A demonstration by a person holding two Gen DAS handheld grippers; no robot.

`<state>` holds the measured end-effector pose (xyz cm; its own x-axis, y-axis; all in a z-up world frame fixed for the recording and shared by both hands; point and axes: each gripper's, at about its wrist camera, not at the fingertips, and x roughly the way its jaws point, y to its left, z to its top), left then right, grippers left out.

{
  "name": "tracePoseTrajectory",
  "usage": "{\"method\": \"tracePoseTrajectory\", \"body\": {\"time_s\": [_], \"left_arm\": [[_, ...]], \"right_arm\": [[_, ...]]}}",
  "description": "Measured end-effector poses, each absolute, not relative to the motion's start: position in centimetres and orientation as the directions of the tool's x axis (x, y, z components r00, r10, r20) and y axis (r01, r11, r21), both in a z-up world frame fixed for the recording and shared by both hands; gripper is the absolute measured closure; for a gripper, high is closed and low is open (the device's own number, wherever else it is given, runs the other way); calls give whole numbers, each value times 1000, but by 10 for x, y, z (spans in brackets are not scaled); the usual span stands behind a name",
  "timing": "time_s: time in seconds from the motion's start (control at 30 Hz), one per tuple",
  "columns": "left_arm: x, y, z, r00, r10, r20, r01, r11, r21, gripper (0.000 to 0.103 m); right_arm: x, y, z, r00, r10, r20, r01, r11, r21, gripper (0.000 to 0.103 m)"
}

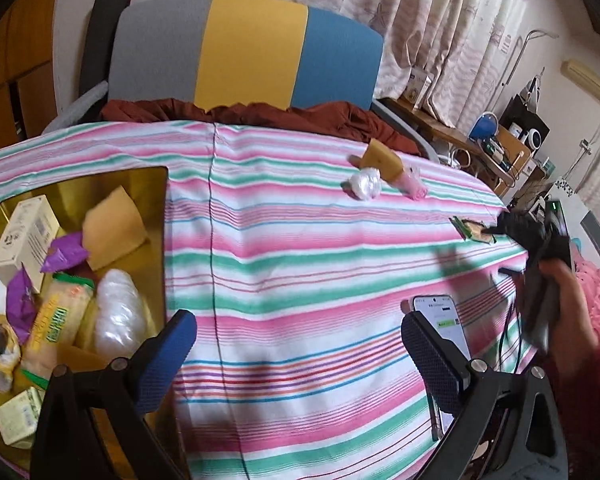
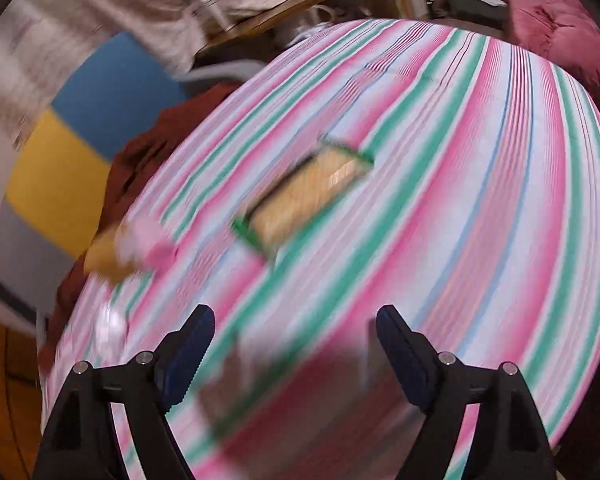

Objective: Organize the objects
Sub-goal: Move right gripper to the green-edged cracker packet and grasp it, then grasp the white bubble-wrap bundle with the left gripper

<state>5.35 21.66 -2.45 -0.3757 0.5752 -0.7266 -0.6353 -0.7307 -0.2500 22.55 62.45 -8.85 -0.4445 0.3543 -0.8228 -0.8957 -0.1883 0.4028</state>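
Observation:
My left gripper (image 1: pixel 304 344) is open and empty, low over the striped tablecloth (image 1: pixel 300 240). A gold box (image 1: pixel 156 200) at its left holds several packets, a cream carton (image 1: pixel 24 236) and purple wrappers (image 1: pixel 62 252). My right gripper (image 2: pixel 298 344) is open above the cloth, short of a green-edged cracker packet (image 2: pixel 304 192), which also lies at the right (image 1: pixel 474 231). A blurred shape sits low between the right fingers; I cannot tell what it is. Farther off lie a tan wedge (image 1: pixel 382 160), a white plastic ball (image 1: pixel 364 184) and a pink wrapped item (image 1: pixel 414 182).
A phone (image 1: pixel 440 320) lies lit on the cloth just behind my left gripper's right finger. A hand (image 1: pixel 572 312) with a pink sleeve holds the other gripper at the right. Behind the table stand a grey, yellow and blue chair back (image 1: pixel 252 52) and a dark red cloth (image 1: pixel 260 114).

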Motion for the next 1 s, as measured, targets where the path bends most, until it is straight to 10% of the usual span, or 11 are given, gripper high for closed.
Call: {"method": "tracePoseTrajectory", "body": {"time_s": [0.4,0.63,1.0], "left_arm": [[59,225,-33,-334,565,-755,-651,-717,-249,0],[56,232,-37,-321,562,-763,-651,-716,-254,0],[47,268,-38,-319,551,-772,-664,-710,-232,0]], "right_arm": [[169,708,-95,-294,372,-880,-952,-35,303,19],[145,686,-99,-241,420,-875,-960,-236,151,48],[155,598,-97,-507,362,-782,-772,-594,226,55]]}}
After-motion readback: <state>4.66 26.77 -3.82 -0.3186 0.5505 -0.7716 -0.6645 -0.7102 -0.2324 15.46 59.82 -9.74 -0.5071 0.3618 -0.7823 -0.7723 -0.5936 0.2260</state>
